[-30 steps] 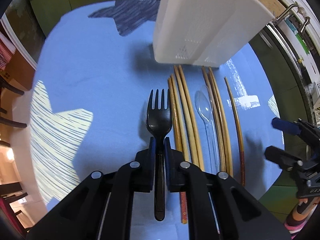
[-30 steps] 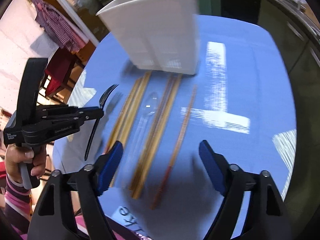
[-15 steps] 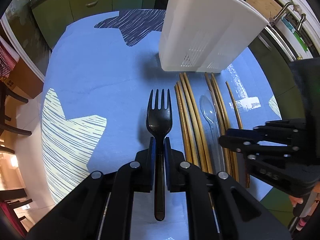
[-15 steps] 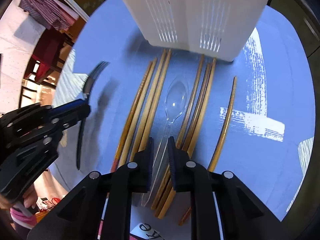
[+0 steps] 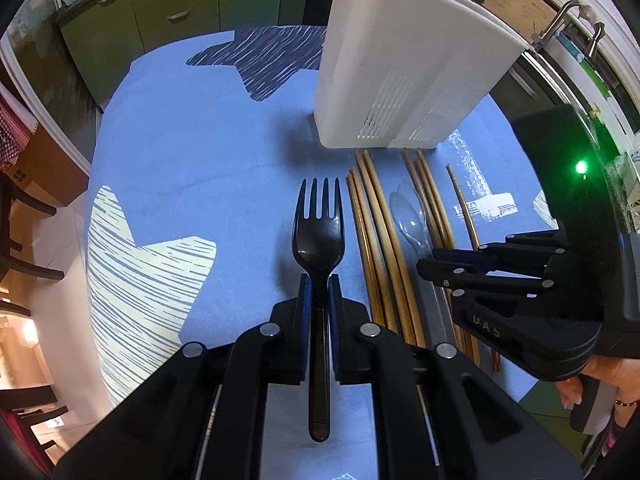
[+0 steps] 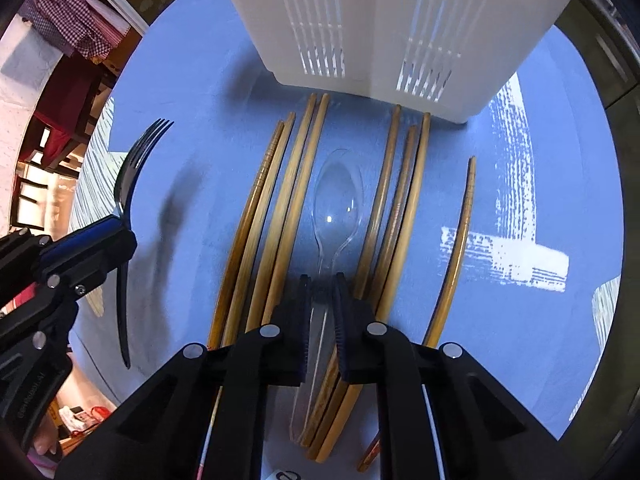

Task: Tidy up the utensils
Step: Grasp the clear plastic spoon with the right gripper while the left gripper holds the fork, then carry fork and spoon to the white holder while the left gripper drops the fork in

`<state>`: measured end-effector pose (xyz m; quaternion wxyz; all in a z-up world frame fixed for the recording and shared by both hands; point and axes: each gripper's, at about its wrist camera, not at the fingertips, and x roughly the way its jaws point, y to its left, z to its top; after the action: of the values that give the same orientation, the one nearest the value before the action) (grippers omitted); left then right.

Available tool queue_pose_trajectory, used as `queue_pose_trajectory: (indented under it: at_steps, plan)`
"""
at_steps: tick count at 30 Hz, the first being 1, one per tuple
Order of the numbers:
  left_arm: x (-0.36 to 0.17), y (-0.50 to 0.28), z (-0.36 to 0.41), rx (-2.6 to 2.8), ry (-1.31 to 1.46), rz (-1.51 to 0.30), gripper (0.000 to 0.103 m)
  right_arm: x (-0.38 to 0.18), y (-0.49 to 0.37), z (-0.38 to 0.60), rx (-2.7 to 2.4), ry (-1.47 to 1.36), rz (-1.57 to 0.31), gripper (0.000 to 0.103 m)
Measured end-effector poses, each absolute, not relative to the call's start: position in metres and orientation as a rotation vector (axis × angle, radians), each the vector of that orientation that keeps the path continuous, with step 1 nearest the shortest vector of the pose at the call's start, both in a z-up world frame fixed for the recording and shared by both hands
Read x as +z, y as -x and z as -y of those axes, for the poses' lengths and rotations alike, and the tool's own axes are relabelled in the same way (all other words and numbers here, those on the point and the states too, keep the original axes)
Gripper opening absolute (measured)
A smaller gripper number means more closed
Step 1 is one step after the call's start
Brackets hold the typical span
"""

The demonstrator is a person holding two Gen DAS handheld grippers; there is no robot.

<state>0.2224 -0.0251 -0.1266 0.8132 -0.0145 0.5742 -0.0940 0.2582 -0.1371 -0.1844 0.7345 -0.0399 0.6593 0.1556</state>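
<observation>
Your left gripper (image 5: 319, 294) pinches the black plastic fork (image 5: 319, 236) at its neck; your right gripper (image 6: 322, 292) clamps the clear plastic spoon (image 6: 335, 204) among the chopsticks (image 6: 280, 208), just before the white caddy (image 6: 384, 20). Both look light, slick, brittle: grip gently.

A black fork (image 5: 319, 236), a clear spoon (image 6: 337, 204) and honey-brown chopsticks (image 6: 276, 216) on a pale blue cloth (image 5: 192, 160) with cream and navy streaked patches. At 12 o'clock, a white slotted caddy (image 6: 384, 20). Black tongs with blue pads (image 5: 305, 296); green cabinets (image 5: 168, 12).
</observation>
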Motion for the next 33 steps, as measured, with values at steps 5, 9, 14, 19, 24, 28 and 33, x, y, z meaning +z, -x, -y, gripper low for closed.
queue_pose_trajectory:
  at_steps: [5, 9, 14, 19, 24, 28, 33]
  plan:
    - [-0.116, -0.221, 0.023, -0.201, 0.025, -1.202, 0.008, -0.162, -0.248, 0.156, 0.412, -0.005, -1.378, 0.010]
    - [-0.097, -0.219, 0.023, -0.211, 0.029, -1.162, 0.008, -0.134, -0.234, 0.176, 0.474, -0.089, -1.289, 0.010]
    - [-0.057, -0.217, 0.031, -0.232, 0.022, -1.074, 0.008, -0.092, -0.215, 0.207, 0.518, -0.157, -1.134, 0.010]
    - [-0.003, -0.229, 0.043, -0.263, 0.042, -0.942, 0.008, -0.060, -0.203, 0.237, 0.540, -0.211, -1.013, 0.010]
    - [0.051, -0.249, 0.057, -0.269, 0.072, -0.725, 0.008, -0.050, -0.204, 0.251, 0.557, -0.259, -0.952, 0.010]
    - [0.070, -0.270, 0.068, -0.247, 0.078, -0.564, 0.009, -0.052, -0.207, 0.262, 0.563, -0.291, -0.944, 0.010]
    - [0.061, -0.297, 0.087, -0.208, 0.023, -0.438, 0.009, -0.050, -0.202, 0.274, 0.562, -0.309, -0.926, 0.010]
